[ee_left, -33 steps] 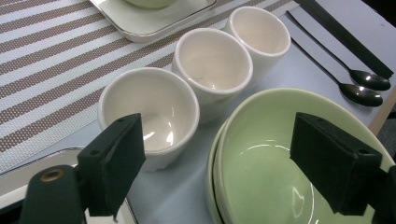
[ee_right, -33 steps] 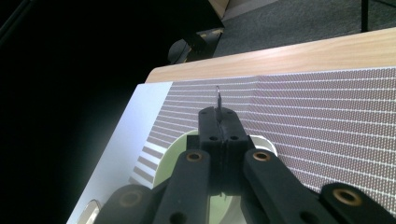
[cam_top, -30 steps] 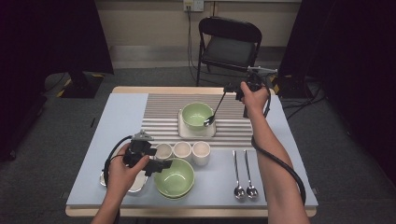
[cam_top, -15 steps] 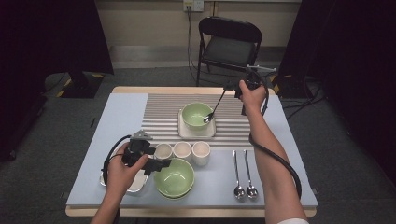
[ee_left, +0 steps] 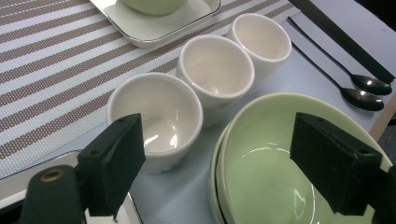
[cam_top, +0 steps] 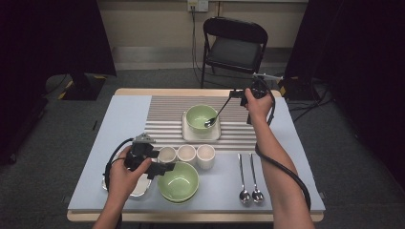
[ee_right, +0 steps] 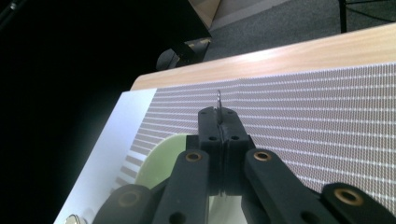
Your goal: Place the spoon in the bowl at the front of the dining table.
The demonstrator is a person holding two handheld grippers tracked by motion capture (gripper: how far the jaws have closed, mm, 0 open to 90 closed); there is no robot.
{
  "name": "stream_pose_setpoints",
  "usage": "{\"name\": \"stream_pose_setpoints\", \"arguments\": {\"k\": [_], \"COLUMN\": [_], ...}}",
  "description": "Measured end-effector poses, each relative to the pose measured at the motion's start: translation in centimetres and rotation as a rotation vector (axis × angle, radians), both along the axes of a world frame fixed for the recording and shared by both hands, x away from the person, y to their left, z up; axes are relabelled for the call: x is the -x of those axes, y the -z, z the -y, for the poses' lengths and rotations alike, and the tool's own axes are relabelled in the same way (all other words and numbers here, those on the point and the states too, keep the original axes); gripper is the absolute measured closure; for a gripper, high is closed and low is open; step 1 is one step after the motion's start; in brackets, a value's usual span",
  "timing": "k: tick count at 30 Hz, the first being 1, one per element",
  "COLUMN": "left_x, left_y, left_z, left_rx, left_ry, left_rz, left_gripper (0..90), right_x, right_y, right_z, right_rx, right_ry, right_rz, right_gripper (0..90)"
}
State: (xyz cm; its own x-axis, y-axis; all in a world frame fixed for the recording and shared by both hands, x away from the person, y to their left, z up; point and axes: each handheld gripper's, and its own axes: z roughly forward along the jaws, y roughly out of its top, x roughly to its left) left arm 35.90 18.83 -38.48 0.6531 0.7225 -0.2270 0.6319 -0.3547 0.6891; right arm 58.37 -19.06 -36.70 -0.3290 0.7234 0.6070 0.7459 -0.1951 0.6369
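- The right claw (cam_top: 237, 94) sits toward 1 o'clock of the tabletop (cam_top: 124, 119), over the striped mat (cam_top: 162, 117), its jaws pressed tight together on the handle of a spoon (cam_top: 216, 116).
- In the right gripper view the jaws meet with a thin sliver of the spoon (ee_right: 219, 99) handle poking out past their tips.
- The spoon slants down toward 7 o'clock from the claw, and its head lies inside the green bowl (cam_top: 200, 117) near the rim.
- That green bowl stands on a square white plate (cam_top: 187, 133) at the middle of the mat.
- The left claw (cam_top: 169, 167) is at 7 o'clock of the tabletop with its jaws spread wide and holding nothing; it hovers just at the 9 o'clock rim of the near green bowl (cam_top: 179, 183).
- In the left gripper view, one jaw stands before a white cup (ee_left: 156, 119) and the other over the near green bowl (ee_left: 275, 163).
- Three white cups stand in a row between the two bowls.
- Two spare spoons (cam_top: 250, 179) lie side by side at 5 o'clock.
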Motion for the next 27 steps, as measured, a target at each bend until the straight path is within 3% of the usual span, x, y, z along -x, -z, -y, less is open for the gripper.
{"name": "stream_pose_setpoints", "arguments": {"k": [27], "left_x": [0.1], "left_y": [0.3], "left_z": [0.7], "left_rx": [-0.011], "left_ry": [0.007], "left_rz": [-0.008], "left_gripper": [17.5], "right_x": [2.4], "right_y": [0.9], "right_z": [0.1], "right_rx": [0.009], "right_ry": [-0.001], "right_rz": [-0.028], "right_gripper": [89.6]}}
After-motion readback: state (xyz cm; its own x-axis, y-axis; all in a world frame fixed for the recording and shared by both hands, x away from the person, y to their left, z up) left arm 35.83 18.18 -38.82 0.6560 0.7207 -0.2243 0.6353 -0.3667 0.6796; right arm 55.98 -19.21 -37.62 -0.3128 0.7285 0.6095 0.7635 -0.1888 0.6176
